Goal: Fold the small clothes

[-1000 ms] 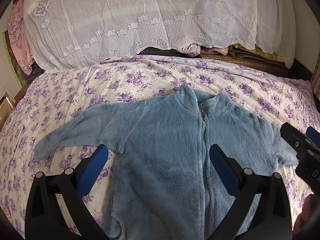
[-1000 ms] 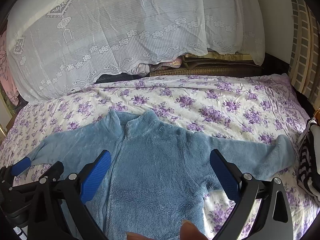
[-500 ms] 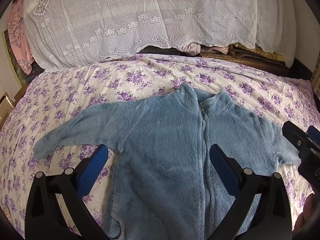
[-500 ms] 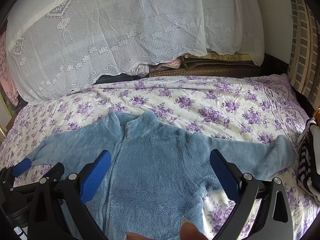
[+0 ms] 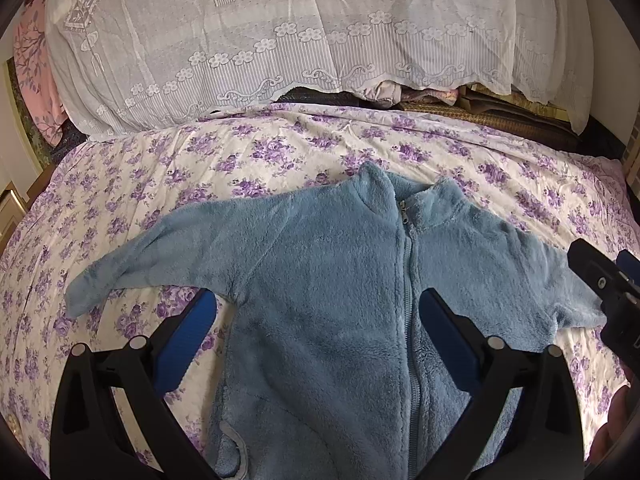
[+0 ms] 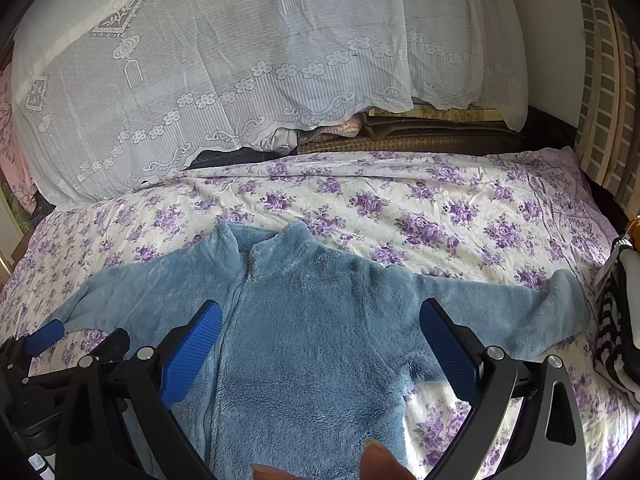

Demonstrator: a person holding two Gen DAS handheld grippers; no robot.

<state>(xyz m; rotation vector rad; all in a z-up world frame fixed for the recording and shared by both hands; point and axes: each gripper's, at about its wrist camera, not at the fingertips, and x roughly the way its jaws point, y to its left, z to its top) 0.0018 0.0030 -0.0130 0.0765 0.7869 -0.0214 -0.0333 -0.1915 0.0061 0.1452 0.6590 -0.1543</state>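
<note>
A small blue fleece zip jacket [image 5: 328, 280] [image 6: 312, 320] lies flat, front up, on a purple-flowered bedspread [image 5: 280, 148] [image 6: 440, 208], both sleeves spread out to the sides. My left gripper [image 5: 316, 320] hangs open over the jacket's left half, nothing between its blue pads. My right gripper [image 6: 320, 336] is open too, above the jacket's right chest. The right gripper's tip shows at the right edge of the left wrist view, near the right sleeve cuff [image 5: 580, 308]. The left gripper's blue pad [image 6: 44, 336] shows at the lower left of the right wrist view.
A white lace cover [image 5: 280, 32] [image 6: 240, 60] drapes over a tall pile at the head of the bed. Folded dark bedding [image 6: 420, 136] sits under it. A black-and-white striped item [image 6: 612, 320] lies at the bed's right edge. Fingertips [image 6: 376, 460] show at the bottom.
Both views have shifted very slightly; the jacket sits a touch lower in frame. The jacket itself has not moved and both grippers stay open.
</note>
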